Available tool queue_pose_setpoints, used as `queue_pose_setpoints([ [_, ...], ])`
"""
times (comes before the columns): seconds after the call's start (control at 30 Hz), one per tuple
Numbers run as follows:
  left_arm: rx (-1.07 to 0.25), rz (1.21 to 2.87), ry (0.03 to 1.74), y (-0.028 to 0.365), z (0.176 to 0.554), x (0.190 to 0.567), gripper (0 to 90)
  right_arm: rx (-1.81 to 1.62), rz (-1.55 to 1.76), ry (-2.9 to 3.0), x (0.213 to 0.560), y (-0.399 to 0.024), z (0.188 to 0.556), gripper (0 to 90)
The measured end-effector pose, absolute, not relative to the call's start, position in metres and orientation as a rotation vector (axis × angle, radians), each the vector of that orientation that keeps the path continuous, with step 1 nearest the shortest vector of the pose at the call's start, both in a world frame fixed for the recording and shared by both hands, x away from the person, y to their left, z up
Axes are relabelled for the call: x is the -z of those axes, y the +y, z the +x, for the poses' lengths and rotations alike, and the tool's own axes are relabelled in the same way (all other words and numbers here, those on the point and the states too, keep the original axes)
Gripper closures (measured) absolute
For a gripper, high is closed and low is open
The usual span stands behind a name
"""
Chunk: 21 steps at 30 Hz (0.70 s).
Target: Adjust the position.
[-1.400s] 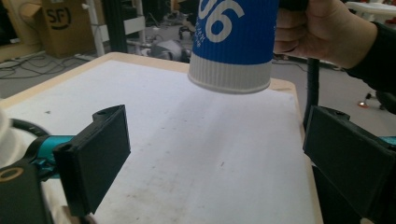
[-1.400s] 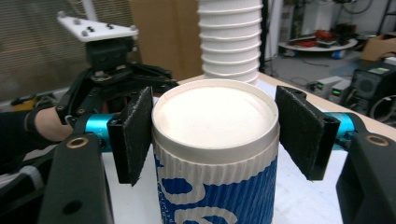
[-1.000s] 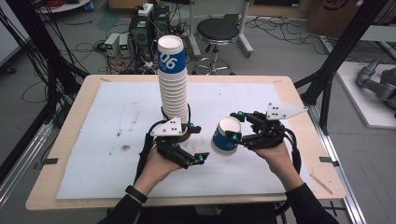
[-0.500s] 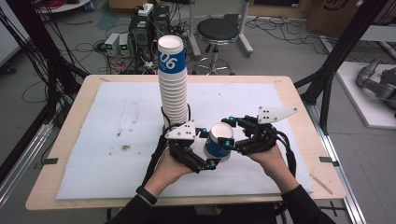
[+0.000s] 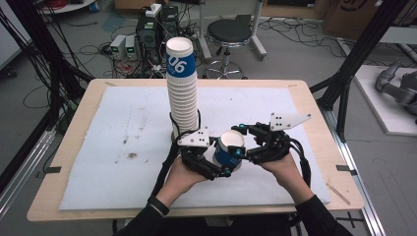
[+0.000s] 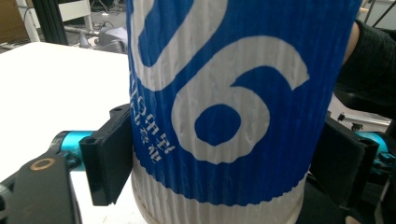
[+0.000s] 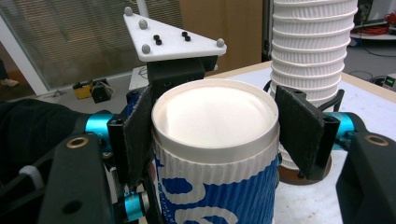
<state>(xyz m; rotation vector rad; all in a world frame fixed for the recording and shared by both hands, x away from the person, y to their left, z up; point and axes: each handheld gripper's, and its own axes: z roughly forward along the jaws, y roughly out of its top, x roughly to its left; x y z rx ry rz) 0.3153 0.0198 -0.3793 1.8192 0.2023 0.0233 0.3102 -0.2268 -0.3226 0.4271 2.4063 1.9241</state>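
Observation:
A blue-and-white ribbed paper cup (image 5: 230,149) printed with "06" hangs just above the white mat (image 5: 123,142), between both grippers; its upper end shows a closed white disc (image 7: 214,112). My right gripper (image 5: 240,142) is shut on the cup near its top, with one pad (image 7: 299,128) on each side. My left gripper (image 5: 219,160) comes from the other side. Its jaws have just been closing, and its pads (image 6: 109,158) now press on the cup's wall (image 6: 233,93) lower down. A tall stack of the same cups (image 5: 182,93) stands right behind them.
The stack (image 7: 310,46) rises close behind the right jaw. The mat covers a wooden table (image 5: 314,98) with bare mat to the left and right. Beyond the far edge are a stool (image 5: 235,34), computer boxes and cables; black frame posts (image 5: 354,64) stand at the right.
My left gripper moved right from in front of the stack to the held cup, and its jaws closed onto it. The right gripper kept hold of the cup, nearly still.

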Motion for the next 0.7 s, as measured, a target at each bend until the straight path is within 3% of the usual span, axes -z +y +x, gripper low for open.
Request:
queue_pose_setpoints([
  [0.13,-0.027,1.825,0.192,0.022,0.316,0.378,19.7,-1.925,0.427,2.410,0.322,-0.227,0.310,30.7],
  [0.27,-0.037,1.854,0.193,0.024,0.316,0.376,20.6,-1.888,0.445,2.415,0.318,-0.231,0.311,21.7],
  [0.7,-0.133,2.062,0.144,0.021,0.313,0.366,21.5,-1.583,0.362,2.603,0.304,-0.224,0.305,20.5],
])
